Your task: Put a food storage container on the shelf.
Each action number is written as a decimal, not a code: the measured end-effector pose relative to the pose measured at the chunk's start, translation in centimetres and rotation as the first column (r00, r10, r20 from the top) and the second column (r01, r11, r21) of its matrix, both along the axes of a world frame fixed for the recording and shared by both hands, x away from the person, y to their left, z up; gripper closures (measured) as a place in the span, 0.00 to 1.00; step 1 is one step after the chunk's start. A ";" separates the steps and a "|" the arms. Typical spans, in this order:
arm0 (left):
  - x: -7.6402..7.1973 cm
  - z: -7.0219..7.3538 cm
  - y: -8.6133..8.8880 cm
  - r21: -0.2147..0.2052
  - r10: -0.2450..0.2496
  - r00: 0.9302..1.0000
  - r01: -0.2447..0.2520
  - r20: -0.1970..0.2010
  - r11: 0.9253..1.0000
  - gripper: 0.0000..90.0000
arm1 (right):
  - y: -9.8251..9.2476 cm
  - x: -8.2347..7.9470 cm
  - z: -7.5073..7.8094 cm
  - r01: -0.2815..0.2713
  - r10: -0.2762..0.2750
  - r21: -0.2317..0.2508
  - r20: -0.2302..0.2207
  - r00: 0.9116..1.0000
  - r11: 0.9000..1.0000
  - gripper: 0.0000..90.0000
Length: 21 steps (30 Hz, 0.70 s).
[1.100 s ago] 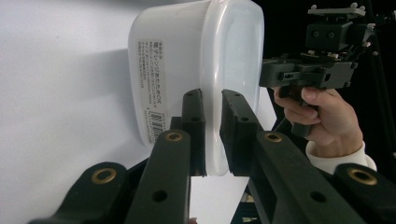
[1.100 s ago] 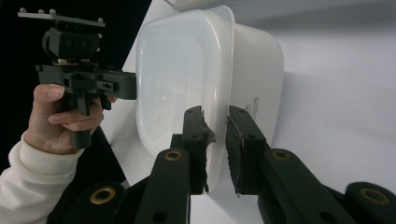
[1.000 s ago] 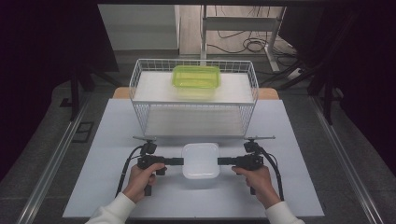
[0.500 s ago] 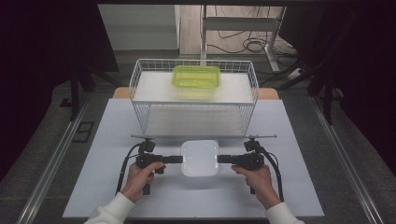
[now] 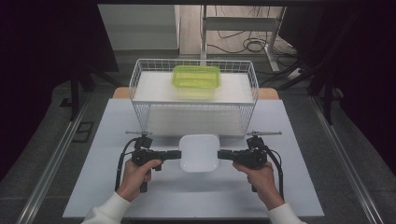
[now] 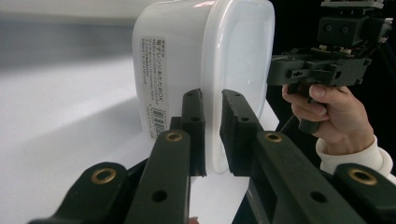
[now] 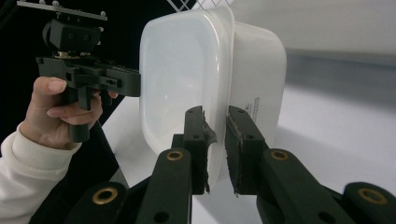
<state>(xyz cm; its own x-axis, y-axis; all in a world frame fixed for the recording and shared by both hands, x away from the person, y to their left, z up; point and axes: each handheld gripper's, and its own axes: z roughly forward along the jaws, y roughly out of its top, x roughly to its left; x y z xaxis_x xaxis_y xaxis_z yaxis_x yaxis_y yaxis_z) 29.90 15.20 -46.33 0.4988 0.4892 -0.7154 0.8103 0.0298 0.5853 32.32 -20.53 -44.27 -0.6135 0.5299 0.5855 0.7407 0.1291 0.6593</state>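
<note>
In the lower middle of the high view a white lidded container (image 5: 199, 152) sits between the two hands, just in front of a white wire basket (image 5: 140, 77) that fills the centre of the frame on the pale surface (image 5: 93, 186). The left gripper (image 5: 176, 154) comes in from the left and the right gripper (image 5: 222, 154) from the right, each meeting the container's rim at opposite sides. In the left gripper view the fingers (image 6: 194, 130) are clenched on the protruding rim of the container (image 6: 187, 60), one pad on each face of the lip, with the labelled side wall in the upper left of the frame and the other hand's gripper in the upper right. The right gripper view shows the same on the far side: fingers (image 7: 243, 149) pinched on the rim of the container (image 7: 187, 79), the lid face turned to the frame's left. A green translucent container (image 5: 196, 77) already rests on the raised white platform inside the basket, in the upper middle of the high view. Judging by this, the two-sided grasp is made and the white container seems to be at or just off the surface; what is likely left is to carry it up over the basket's front wall, set it down inside and let go.
</note>
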 end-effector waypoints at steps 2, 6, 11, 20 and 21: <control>-0.1 0.4 0.1 -0.002 -0.001 1.000 0.001 0.013 1.000 0.89 | 0.0 -0.2 0.4 -0.002 0.002 0.002 0.014 1.000 1.000 0.87; -0.3 1.1 0.2 0.004 -0.005 0.999 0.005 0.040 1.000 0.89 | 0.1 -0.4 1.1 -0.006 0.006 0.004 0.045 0.999 1.000 0.87; -0.6 1.9 0.2 0.005 -0.002 0.998 0.002 0.070 1.000 0.89 | 0.2 -0.7 1.8 -0.011 0.010 0.010 0.079 0.997 1.000 0.87; -0.9 3.8 0.4 0.015 0.000 0.992 -0.002 0.130 1.000 0.89 | 0.3 -1.0 3.5 -0.021 0.018 0.017 0.137 0.990 1.000 0.87; -0.9 4.0 0.4 0.013 0.003 0.991 -0.005 0.132 1.000 0.89 | 0.3 -1.0 3.6 -0.023 0.020 0.019 0.143 0.990 1.000 0.87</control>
<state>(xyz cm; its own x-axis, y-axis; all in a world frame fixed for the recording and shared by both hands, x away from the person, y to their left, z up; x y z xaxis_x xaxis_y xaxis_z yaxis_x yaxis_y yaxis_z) 28.98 15.60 -42.33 0.5867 0.5004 -0.6366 0.7255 0.0242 0.6877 31.30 -20.25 -40.63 -0.7028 0.5044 0.5017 0.6361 0.1296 0.7607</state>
